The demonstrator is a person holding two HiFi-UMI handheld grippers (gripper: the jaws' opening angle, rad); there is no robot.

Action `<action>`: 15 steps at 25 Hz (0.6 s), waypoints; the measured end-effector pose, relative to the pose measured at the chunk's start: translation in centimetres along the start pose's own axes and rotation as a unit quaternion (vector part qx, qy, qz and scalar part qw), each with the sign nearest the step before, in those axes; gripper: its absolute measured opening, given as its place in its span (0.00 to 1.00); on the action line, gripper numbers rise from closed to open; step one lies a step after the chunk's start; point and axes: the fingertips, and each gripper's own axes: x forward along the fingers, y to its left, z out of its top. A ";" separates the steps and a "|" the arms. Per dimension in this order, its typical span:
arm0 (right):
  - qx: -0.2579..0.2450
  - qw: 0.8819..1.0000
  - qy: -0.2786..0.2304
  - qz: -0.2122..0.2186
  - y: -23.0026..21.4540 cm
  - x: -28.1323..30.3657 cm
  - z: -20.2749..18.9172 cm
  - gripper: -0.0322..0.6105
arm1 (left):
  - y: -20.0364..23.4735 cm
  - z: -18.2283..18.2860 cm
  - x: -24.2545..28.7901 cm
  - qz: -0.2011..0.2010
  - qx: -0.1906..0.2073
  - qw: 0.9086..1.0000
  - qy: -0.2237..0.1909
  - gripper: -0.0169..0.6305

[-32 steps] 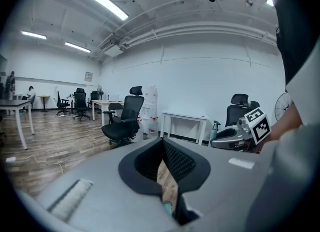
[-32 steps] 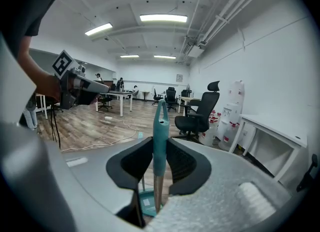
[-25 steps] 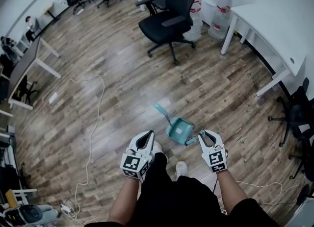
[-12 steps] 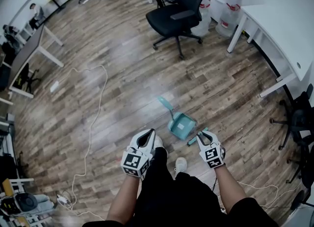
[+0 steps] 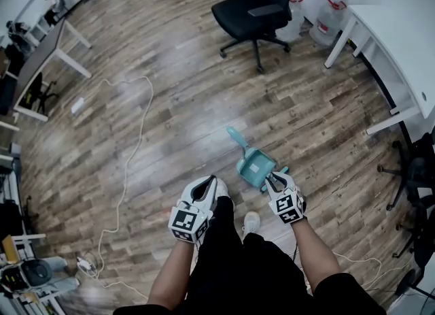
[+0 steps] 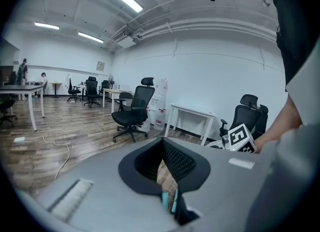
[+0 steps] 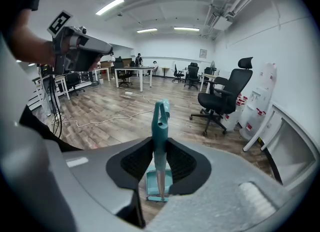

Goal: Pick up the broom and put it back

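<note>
The pick-up looks done. The right gripper point(image 5: 273, 179) sits in the lower middle of the head view, a little right of centre, and its jaws are pinched on the teal handle of the broom point(image 7: 160, 126). In the right gripper view the handle fills the gap between the two pads and runs up past them, so its looped end shows above the jaws. Below the pads the broom narrows toward the dustpan point(image 5: 255, 169), which lies on the wooden floor point(image 5: 170, 103) near the middle of the frame, with its own handle pointing to the upper left. From above, only a short teal piece of the broom shows at the gripper's tip, just beside the dustpan's right edge. Whether it touches the pan cannot be told.

The left gripper point(image 5: 207, 183) is at the lower middle of the head view, left of the right one. Its jaw tips are pressed together with nothing between them, so it takes no part in the hold.

What is left is the second half of the task — putting the broom back. No rack or hook shows in any view. The dustpan directly under the broom is the likely home, but that is a judgement. The broom is not yet seated or let go.
</note>
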 end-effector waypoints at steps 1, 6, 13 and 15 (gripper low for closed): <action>-0.004 1.000 0.001 0.003 0.1 0.5 0.2 0.19 | 0.3 -0.1 0.1 0.003 -0.002 1.000 0.001 0.06; -0.012 1.000 0.008 0.010 0.2 2.4 1.3 0.19 | 1.5 -0.6 -0.3 0.011 -0.005 1.000 0.003 0.06; -0.013 1.000 0.006 0.015 -0.4 5.1 3.4 0.19 | 3.4 -1.5 -0.6 0.021 -0.015 0.999 0.018 0.06; -0.012 1.000 0.007 0.016 -0.5 5.8 3.8 0.19 | 3.9 -1.7 -0.5 0.024 -0.015 0.999 0.021 0.06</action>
